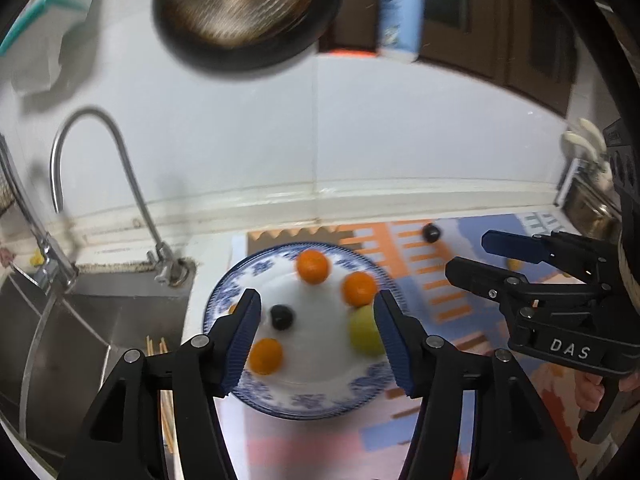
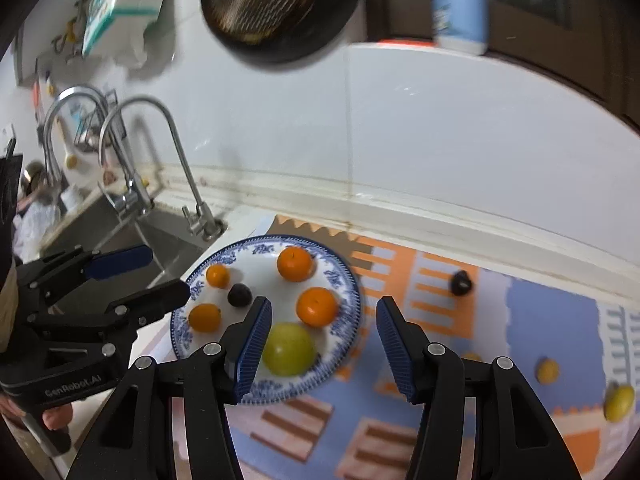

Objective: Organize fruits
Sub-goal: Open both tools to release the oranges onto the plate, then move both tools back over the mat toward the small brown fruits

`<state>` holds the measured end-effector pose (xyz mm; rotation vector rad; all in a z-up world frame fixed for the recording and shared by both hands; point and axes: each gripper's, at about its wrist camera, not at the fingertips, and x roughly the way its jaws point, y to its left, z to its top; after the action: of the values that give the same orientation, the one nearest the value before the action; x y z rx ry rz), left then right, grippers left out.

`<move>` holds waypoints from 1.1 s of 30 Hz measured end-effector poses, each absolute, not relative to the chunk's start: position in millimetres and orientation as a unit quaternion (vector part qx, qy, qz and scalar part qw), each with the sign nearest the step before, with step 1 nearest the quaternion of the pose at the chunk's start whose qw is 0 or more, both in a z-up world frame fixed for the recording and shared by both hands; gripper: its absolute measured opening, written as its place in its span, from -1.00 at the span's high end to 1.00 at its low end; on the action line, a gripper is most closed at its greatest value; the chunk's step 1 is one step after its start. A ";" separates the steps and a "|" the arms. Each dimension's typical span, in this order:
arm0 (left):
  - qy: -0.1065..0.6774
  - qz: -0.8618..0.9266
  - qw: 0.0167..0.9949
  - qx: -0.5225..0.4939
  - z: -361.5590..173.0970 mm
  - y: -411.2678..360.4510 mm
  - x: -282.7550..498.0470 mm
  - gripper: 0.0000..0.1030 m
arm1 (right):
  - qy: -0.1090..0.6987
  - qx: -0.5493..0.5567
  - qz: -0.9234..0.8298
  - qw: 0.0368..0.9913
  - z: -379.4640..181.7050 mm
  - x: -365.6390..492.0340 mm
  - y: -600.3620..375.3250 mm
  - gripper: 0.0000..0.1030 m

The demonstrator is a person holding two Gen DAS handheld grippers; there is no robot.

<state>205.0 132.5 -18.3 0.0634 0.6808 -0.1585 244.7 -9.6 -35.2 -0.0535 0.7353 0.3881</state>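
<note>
A blue-patterned white plate point(image 1: 256, 394) point(image 2: 340, 280) sits on a colourful mat and holds several oranges point(image 1: 313, 266) point(image 2: 295, 263), a dark plum point(image 1: 281, 317) point(image 2: 239, 294) and a yellow-green fruit point(image 1: 363, 336) point(image 2: 289, 349). My left gripper point(image 1: 318, 338) point(image 2: 138, 276) is open and empty, hovering over the plate. My right gripper point(image 2: 322, 346) point(image 1: 466, 254) is open and empty above the plate's right edge. On the mat to the right lie another dark plum point(image 1: 432, 233) point(image 2: 461, 282), a small orange fruit point(image 2: 547, 371) and a yellow fruit point(image 2: 619, 402).
A steel sink point(image 1: 80, 328) point(image 2: 132, 240) with curved taps point(image 1: 94, 160) point(image 2: 160, 148) lies left of the plate. A white tiled wall point(image 1: 320, 140) runs behind. A dark pan point(image 1: 244, 12) and a blue-white bottle point(image 1: 400, 12) show above.
</note>
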 end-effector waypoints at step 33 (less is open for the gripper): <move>0.281 -0.195 0.937 0.077 -26.0 -24.3 189.0 -0.44 | 0.317 0.002 -0.008 0.949 -13.0 164.0 -187.3 -0.26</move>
<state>189.0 -24.3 -26.0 0.1568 0.5747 -0.3976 164.0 -187.3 -13.0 0.0033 0.6444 -0.0170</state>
